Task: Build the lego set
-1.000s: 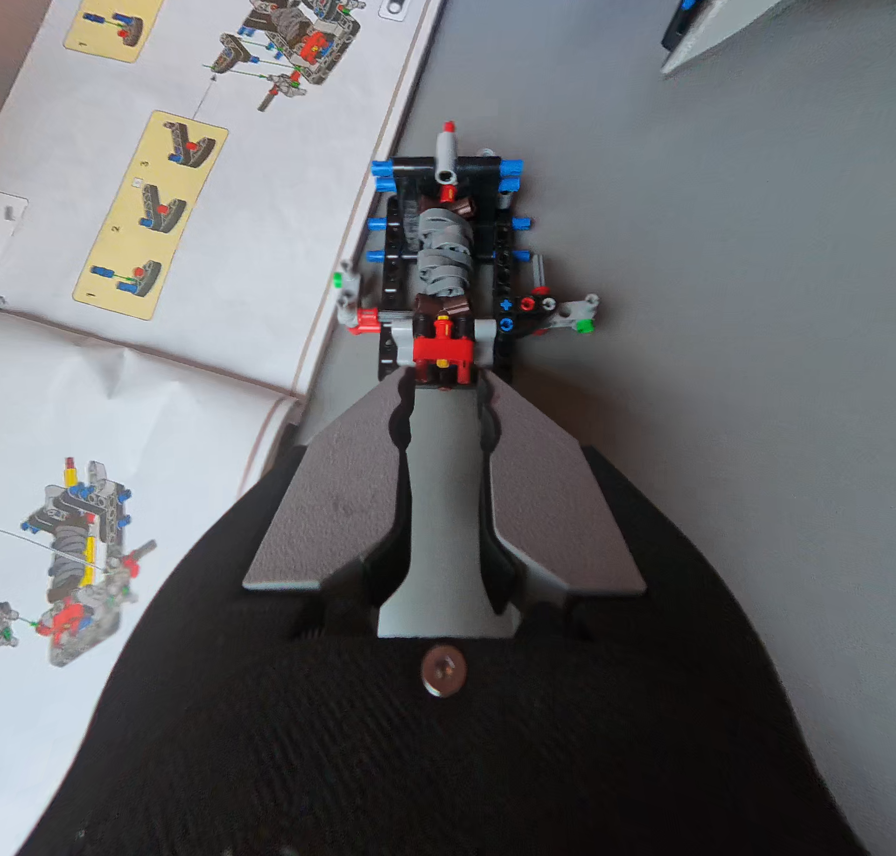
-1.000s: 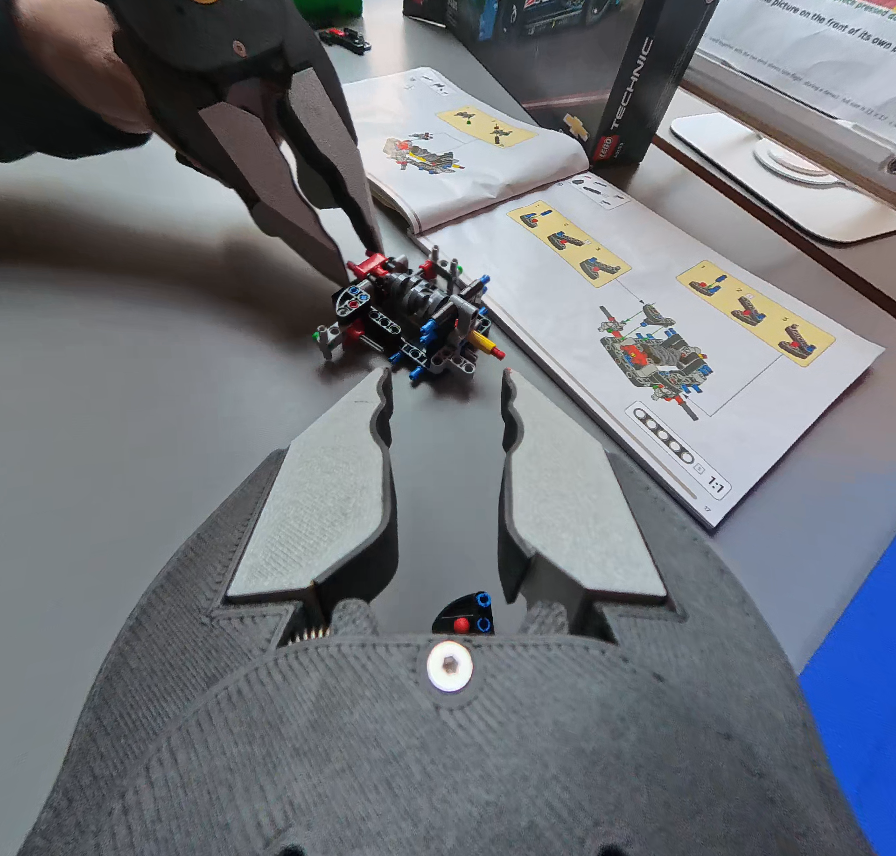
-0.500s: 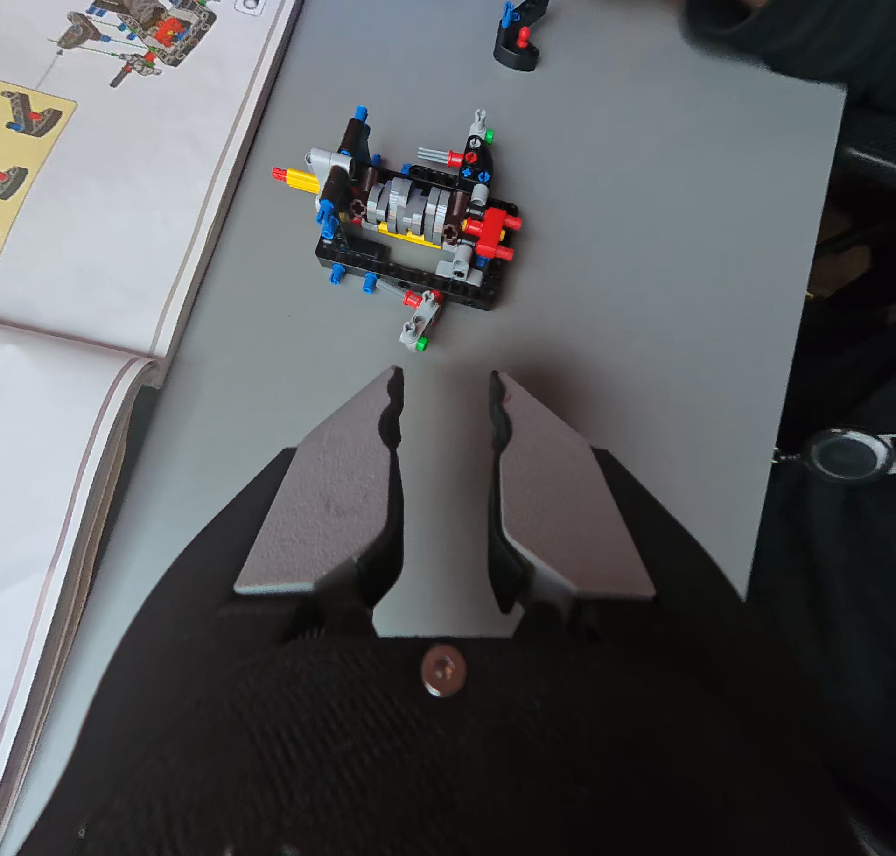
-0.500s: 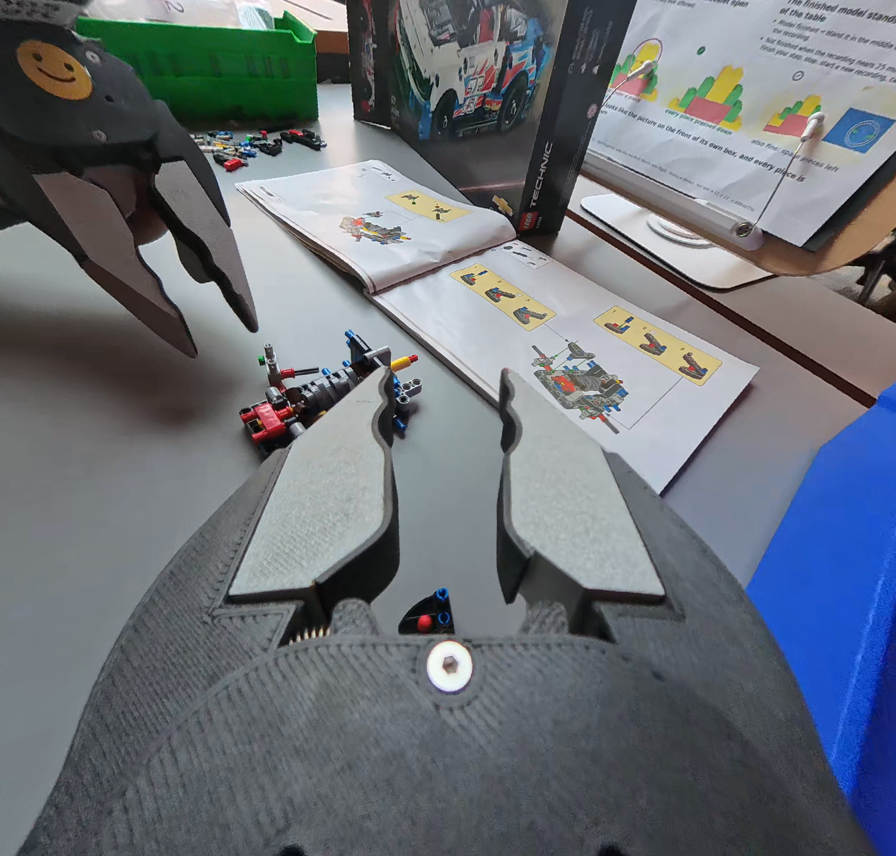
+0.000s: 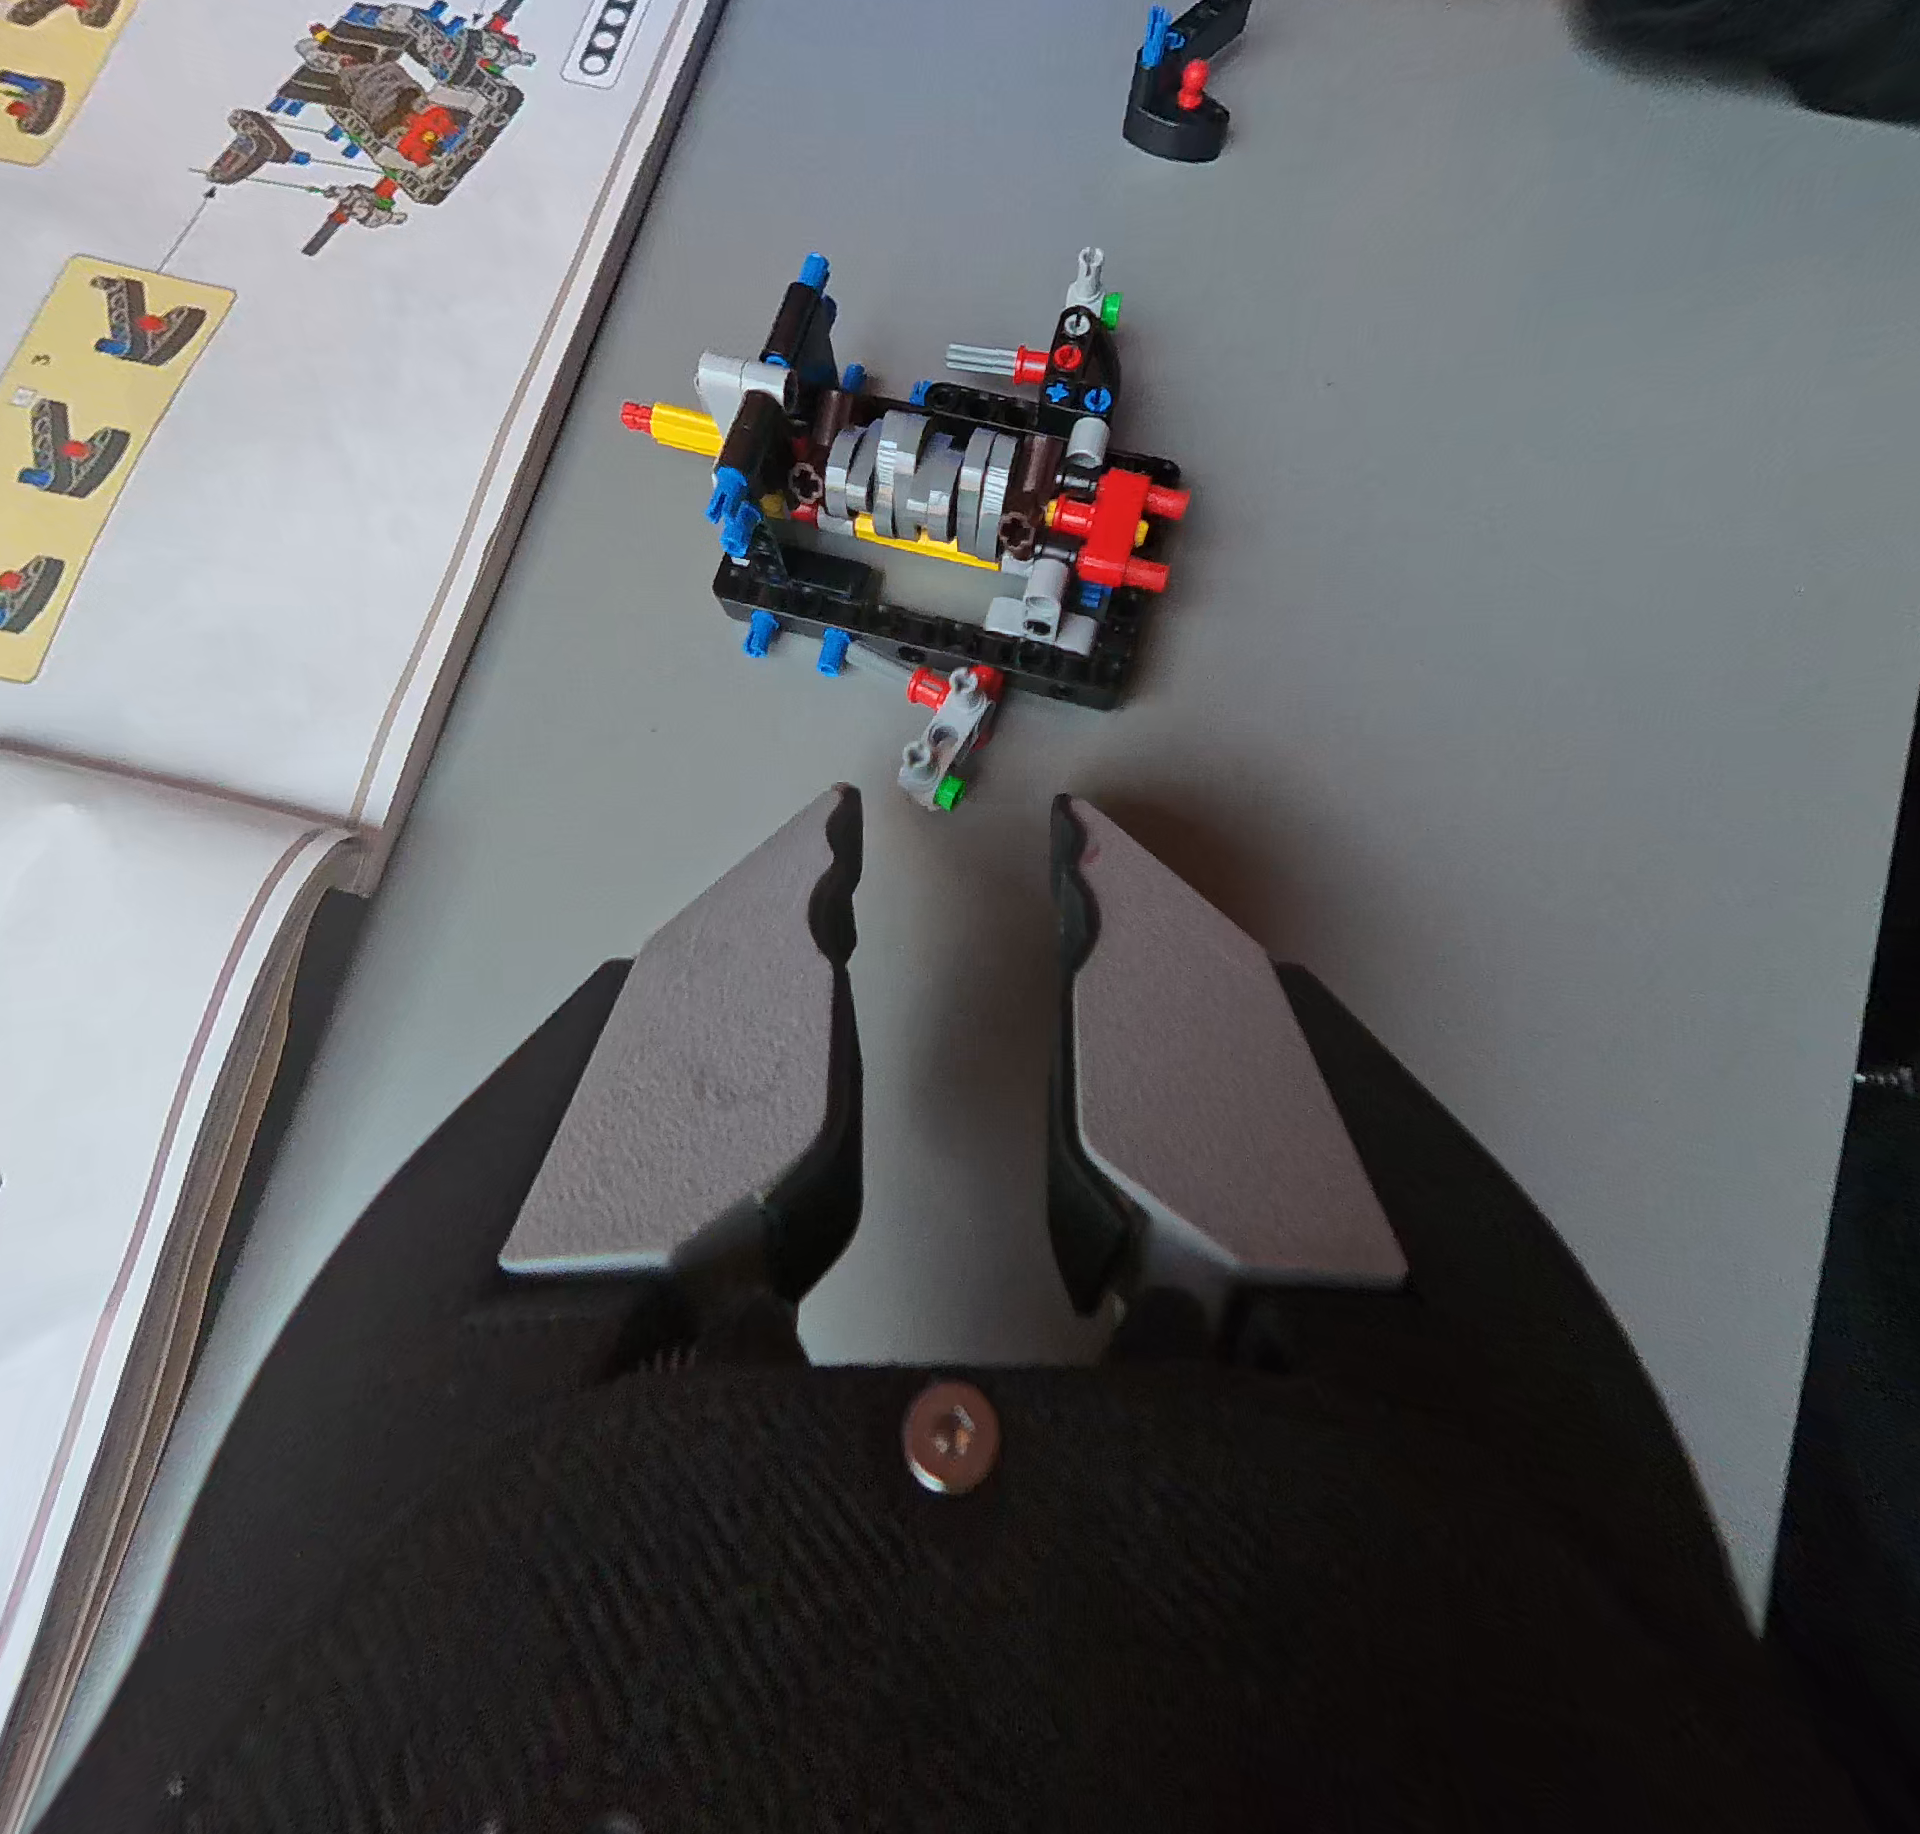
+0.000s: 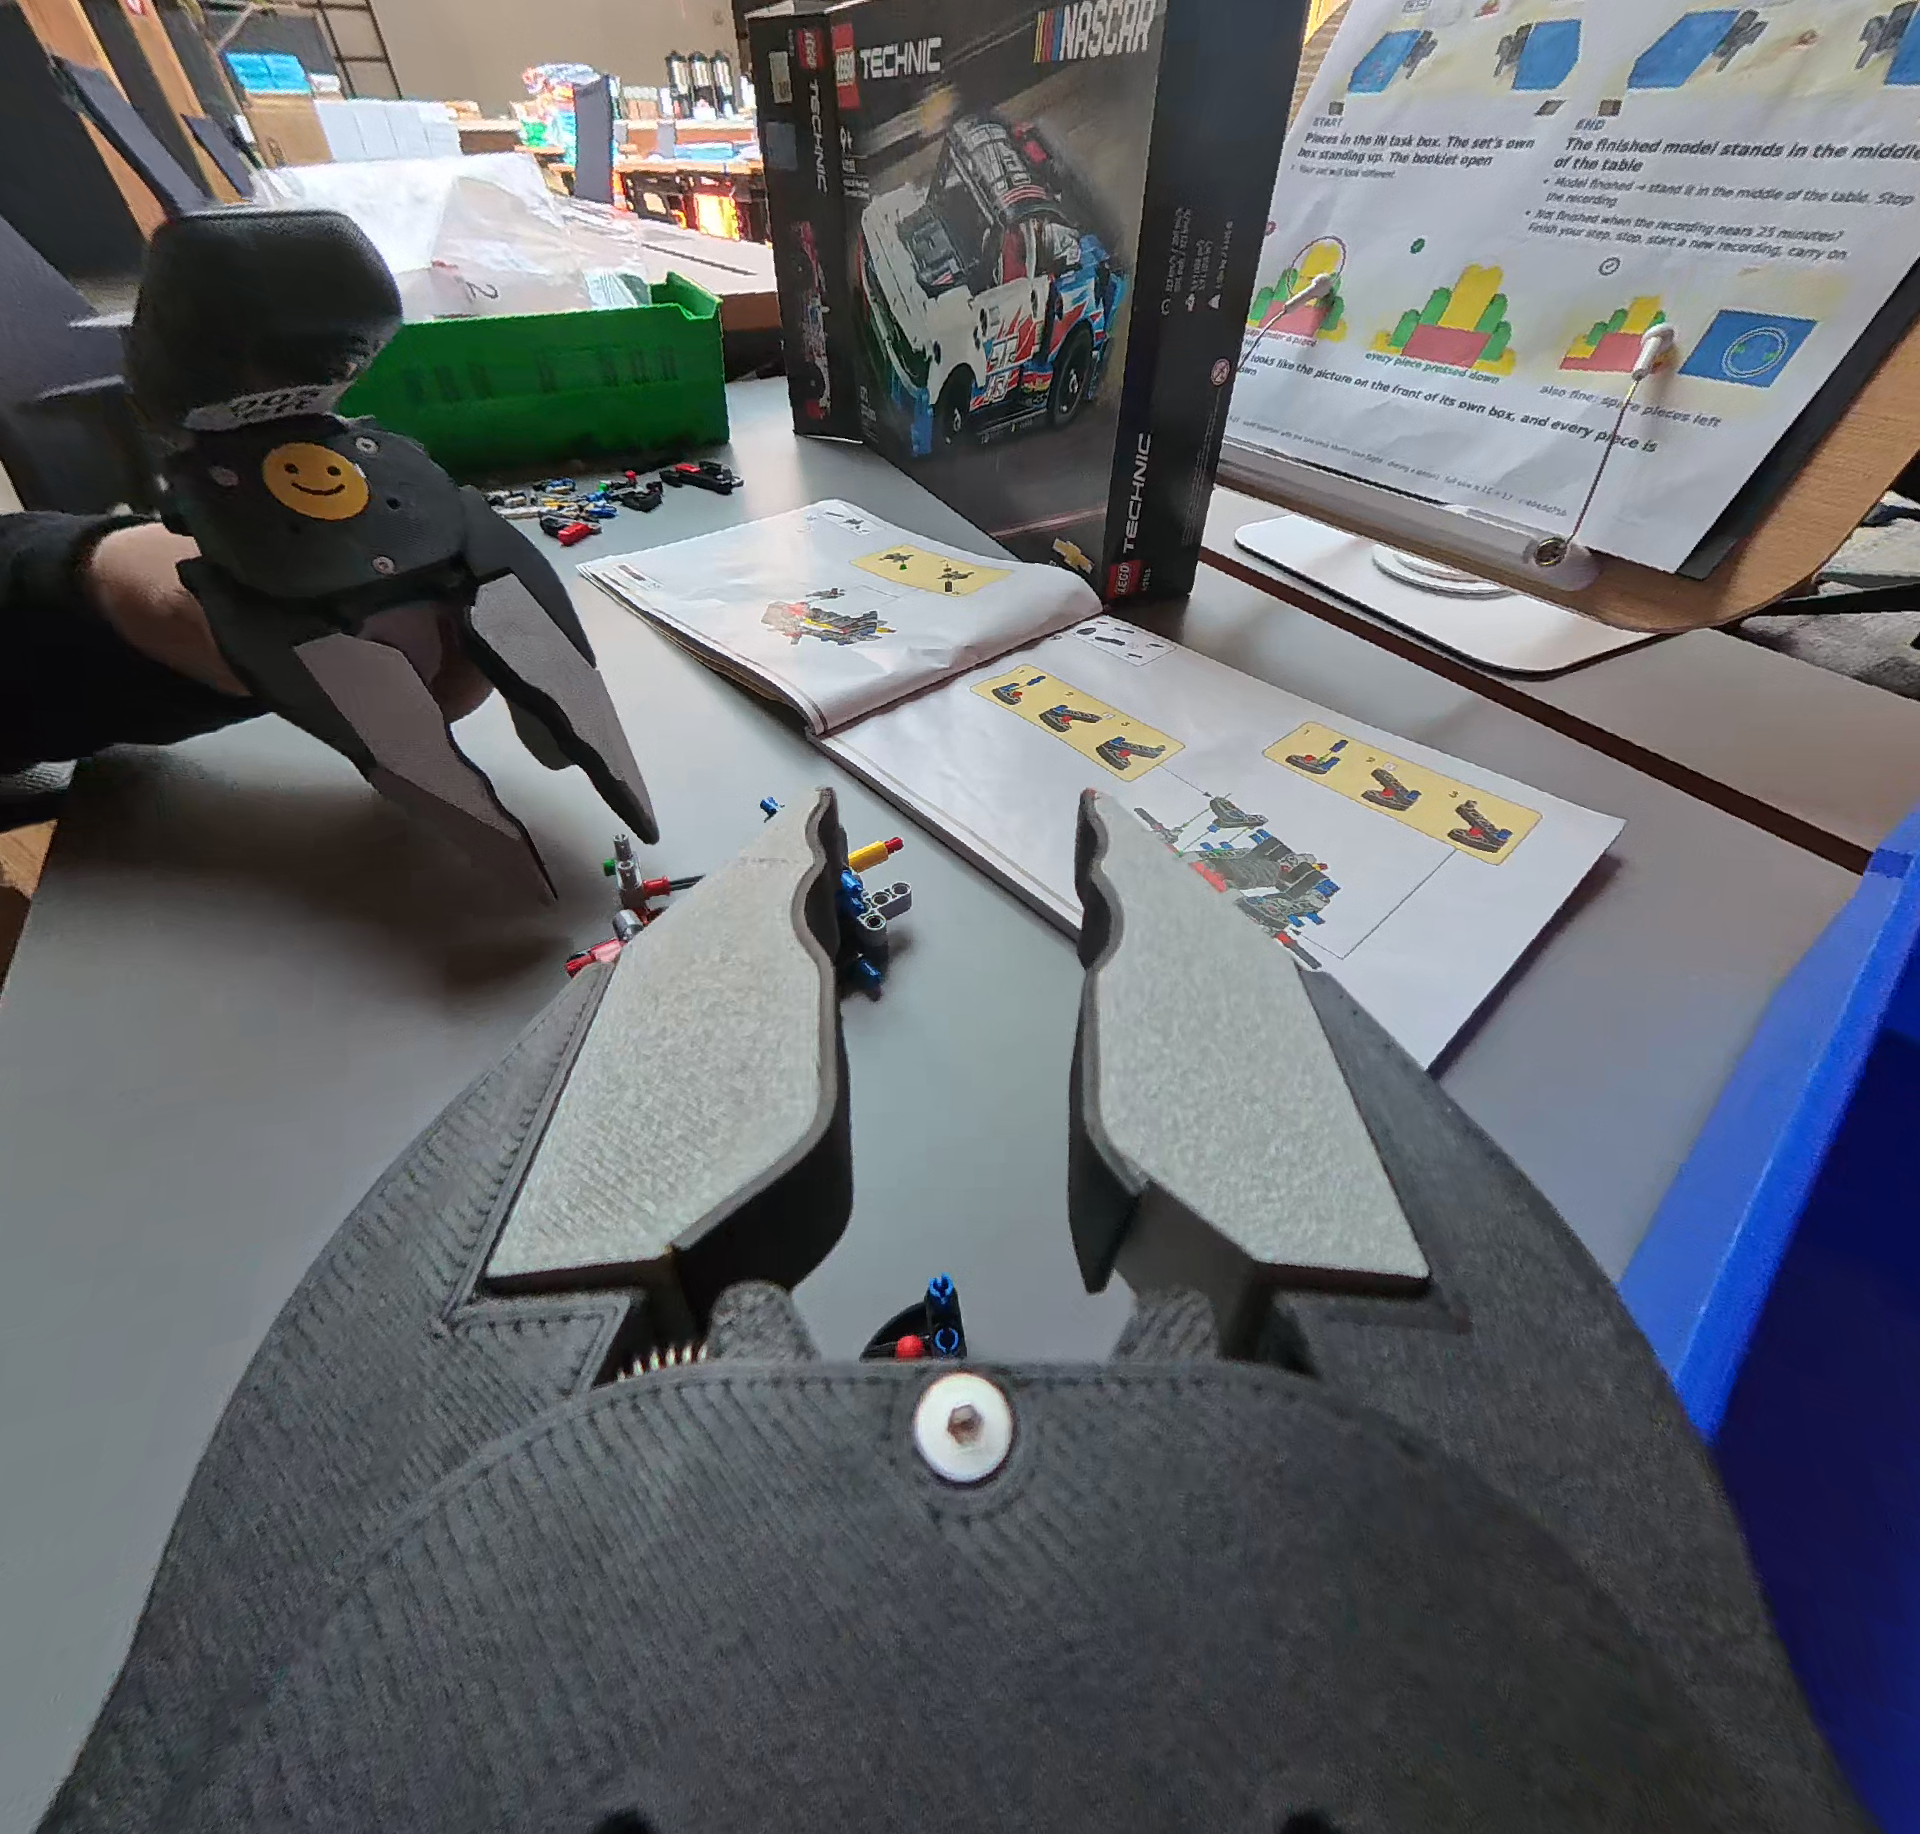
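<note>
Lego gearbox assembly (image 5: 935, 517) unmoved on grey table (image 5: 1455, 641) since half-second earlier; left gripper (image 5: 956, 808) nearer, right gripper (image 6: 951, 808) raised, fingers apart, empty.

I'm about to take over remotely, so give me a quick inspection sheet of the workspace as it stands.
Surface: grey table, mostly bare.
Job's things: half-built lego frame lying flat; small black sub-assembly apart from it; open instruction booklet beside it.
Clutter: loose pieces near green bin; set box upright.
Grippers: left gripper and right gripper both open, holding nothing.
Cables: nothing seen.
Surroundings: blue bin, propped instruction sheet.
</note>
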Motion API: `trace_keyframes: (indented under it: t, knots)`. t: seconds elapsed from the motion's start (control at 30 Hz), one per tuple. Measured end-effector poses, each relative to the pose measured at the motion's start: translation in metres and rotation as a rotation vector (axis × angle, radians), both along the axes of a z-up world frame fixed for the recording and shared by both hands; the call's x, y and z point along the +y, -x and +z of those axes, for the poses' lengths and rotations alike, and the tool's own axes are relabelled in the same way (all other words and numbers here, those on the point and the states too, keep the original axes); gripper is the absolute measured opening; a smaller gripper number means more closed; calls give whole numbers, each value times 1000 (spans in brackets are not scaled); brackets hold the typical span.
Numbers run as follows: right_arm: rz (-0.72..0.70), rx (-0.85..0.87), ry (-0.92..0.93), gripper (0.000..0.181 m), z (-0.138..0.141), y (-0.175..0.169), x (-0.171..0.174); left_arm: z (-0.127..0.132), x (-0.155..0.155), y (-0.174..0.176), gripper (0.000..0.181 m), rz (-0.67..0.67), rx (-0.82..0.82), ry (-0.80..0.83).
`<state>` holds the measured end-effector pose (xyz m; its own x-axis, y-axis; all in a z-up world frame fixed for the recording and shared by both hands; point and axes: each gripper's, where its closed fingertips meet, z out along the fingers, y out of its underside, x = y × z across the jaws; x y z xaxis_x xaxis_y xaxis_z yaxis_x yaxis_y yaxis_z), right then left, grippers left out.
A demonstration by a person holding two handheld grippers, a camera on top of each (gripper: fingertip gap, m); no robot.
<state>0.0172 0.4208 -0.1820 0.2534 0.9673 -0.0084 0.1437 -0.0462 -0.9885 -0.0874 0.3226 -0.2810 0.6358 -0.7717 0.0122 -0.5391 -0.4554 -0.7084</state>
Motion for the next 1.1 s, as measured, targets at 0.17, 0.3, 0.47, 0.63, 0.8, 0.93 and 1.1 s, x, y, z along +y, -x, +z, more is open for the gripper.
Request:
trace_keyframes:
  t: [0.17, 0.3, 0.47, 0.63, 0.8, 0.93, 1.1]
  knots:
    - [9, -43, -63, 38, -4, -2, -8, -7, -13, -18, 30, -77, 13, 40]
    - [9, -37, -67, 37, -4, -11, -12, -2, -43, -38, 30, -198, -59, 75]
    - [-23, -100, -57, 38, -16, -26, -19, -6, -40, -18, 27, -168, -17, 53]
    - [-112, -259, -57, 33, -49, -53, -29, -10, -18, 15, 27, -45, 32, 6]
    - [-196, -437, -80, 26, -79, -70, -27, -9, 0, 20, 28, 14, 11, -10]
    - [-184, -511, -53, 28, -91, -71, -23, -3, 7, 5, 31, -33, 13, -31]
    - [-162, -569, 18, 16, -104, -72, -16, -9, 26, 12, 27, -10, 87, -48]
